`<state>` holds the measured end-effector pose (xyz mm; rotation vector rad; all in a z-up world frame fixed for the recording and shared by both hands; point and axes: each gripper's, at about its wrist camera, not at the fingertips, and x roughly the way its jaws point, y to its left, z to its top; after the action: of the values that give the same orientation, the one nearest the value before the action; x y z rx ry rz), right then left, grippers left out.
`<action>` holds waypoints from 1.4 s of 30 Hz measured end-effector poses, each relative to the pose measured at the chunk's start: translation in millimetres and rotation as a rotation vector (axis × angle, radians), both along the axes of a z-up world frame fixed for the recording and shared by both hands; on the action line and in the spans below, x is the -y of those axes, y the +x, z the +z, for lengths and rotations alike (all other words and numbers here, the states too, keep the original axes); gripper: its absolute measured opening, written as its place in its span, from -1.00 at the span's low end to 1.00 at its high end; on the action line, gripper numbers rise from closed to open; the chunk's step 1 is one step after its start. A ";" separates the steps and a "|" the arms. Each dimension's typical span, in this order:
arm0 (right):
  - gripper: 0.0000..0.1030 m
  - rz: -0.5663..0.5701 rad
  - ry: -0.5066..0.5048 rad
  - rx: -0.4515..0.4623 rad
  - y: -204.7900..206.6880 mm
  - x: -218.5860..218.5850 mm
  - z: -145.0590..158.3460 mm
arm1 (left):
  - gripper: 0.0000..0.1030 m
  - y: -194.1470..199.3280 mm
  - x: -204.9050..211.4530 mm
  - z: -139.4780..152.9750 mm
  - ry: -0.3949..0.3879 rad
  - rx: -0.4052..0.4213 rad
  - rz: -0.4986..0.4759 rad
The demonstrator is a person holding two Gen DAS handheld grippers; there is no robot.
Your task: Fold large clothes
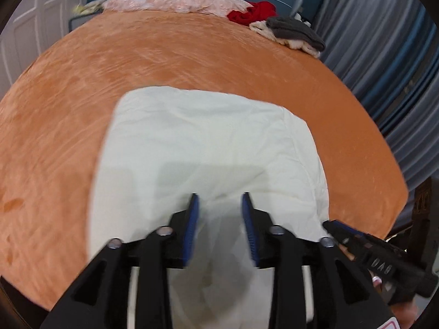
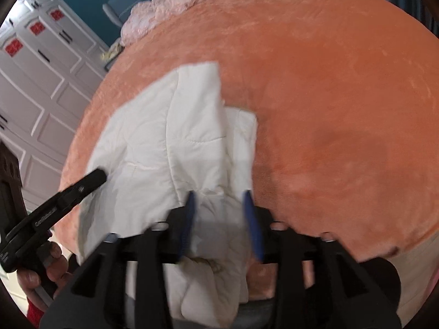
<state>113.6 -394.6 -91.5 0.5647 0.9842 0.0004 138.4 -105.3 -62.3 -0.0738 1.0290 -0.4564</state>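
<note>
A large white quilted garment (image 1: 208, 148) lies folded on the orange bedspread (image 1: 137, 63) at the near edge of the bed; it also shows in the right wrist view (image 2: 170, 142). My left gripper (image 1: 219, 200) is open, its blue pads apart over the cloth's near part. My right gripper (image 2: 219, 197) is open too, with bunched white cloth lying between and under its fingers. The right gripper shows in the left wrist view (image 1: 328, 223) at the cloth's right corner. The left gripper shows in the right wrist view (image 2: 100, 176) at the cloth's left side.
At the bed's far end lie a pale pink bundle (image 1: 170, 0), a red garment (image 1: 252, 12) and a grey and cream pile (image 1: 293, 34). Blue curtains (image 1: 384, 63) hang right of the bed. White wardrobe doors (image 2: 41, 87) stand to the left.
</note>
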 end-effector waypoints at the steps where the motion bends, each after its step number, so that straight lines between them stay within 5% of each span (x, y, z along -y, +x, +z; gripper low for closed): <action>1: 0.22 -0.010 0.013 0.012 -3.1 2.7 3.3 | -0.04 -1.0 -10.7 4.6 -0.020 -0.011 0.016; 2: 0.42 -0.014 0.047 0.028 -6.3 6.4 5.6 | 0.24 -1.5 -22.8 8.1 -0.040 -0.021 0.036; 4: 0.56 -0.025 0.121 0.043 -8.7 11.7 3.9 | 0.39 -1.1 -45.8 10.4 -0.067 -0.048 0.097; 7: 0.63 -0.054 0.195 0.028 -7.9 15.0 -6.4 | 0.44 3.7 -70.9 3.5 -0.093 -0.118 0.152; 12: 0.66 -0.066 0.362 -0.037 2.3 11.2 -38.5 | 0.48 12.4 -104.3 -40.3 -0.260 -0.327 0.218; 20: 0.77 -0.082 0.496 -0.055 9.0 3.4 -66.4 | 0.73 15.2 -106.7 -67.9 -0.386 -0.388 0.228; 27: 0.76 -0.078 0.438 -0.063 16.4 -4.2 -62.9 | 0.73 9.5 -69.7 -42.4 -0.173 -0.247 0.180; 35: -0.15 -0.028 0.260 -0.032 15.4 -9.0 -27.9 | 0.42 -7.6 -42.2 -10.1 0.019 -0.082 0.104; 42: -0.38 0.001 0.109 0.011 10.0 -16.6 3.8 | 0.20 -17.2 -27.8 15.4 0.093 0.014 0.044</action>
<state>123.6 -378.0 -87.7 0.6637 0.9782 0.0583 121.2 -77.5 -46.9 -0.0105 1.0313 -0.3678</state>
